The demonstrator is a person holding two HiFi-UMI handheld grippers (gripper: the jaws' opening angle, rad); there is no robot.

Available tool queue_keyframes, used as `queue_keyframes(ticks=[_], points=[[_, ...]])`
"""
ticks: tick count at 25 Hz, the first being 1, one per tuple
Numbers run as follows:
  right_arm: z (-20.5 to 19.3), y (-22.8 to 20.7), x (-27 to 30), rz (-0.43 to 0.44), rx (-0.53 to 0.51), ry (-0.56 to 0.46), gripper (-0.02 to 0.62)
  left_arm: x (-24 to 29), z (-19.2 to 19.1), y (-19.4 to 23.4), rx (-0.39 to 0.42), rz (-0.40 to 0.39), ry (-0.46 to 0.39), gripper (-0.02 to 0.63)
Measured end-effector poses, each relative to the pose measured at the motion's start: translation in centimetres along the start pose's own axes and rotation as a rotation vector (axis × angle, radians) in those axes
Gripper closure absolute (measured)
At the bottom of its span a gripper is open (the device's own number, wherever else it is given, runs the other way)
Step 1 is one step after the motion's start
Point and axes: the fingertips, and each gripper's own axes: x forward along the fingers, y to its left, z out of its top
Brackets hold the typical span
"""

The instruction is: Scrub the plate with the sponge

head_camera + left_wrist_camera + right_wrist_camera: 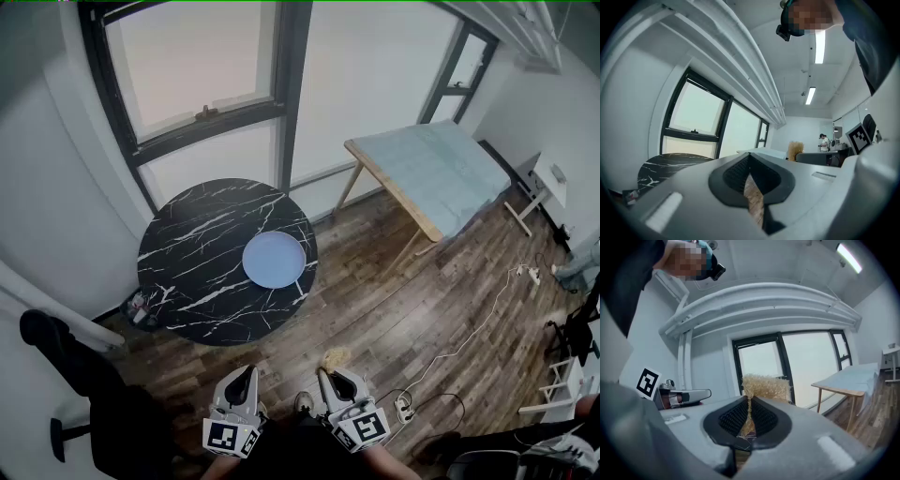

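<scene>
Right tool [749, 404] is pinching the scratchy tan sponge [767, 387], and the left tool [749, 161] is pressed together on nothing. Both hang over the wood floor [403, 300]. The blue plate [274, 259] sits on the round black table [192, 272], well apart from them.

Daylight is pouring through the tall dark-framed windows [202, 56] between white walls [37, 187]. A round black marble table [187, 281] is standing by the glass, a light trestle table [431, 173] is sitting to its right on the wooden floor [394, 309], and strip lights [819, 47] are glowing overhead.
</scene>
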Motion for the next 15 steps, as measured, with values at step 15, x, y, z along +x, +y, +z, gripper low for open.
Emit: queue_keyframes(ticks=[15], points=[[0.7, -2.0, -0.2, 0.021, 0.031, -0.021, 0.574, 1.8, -0.3, -1.5, -0.001, 0.008, 0.001, 0.609]])
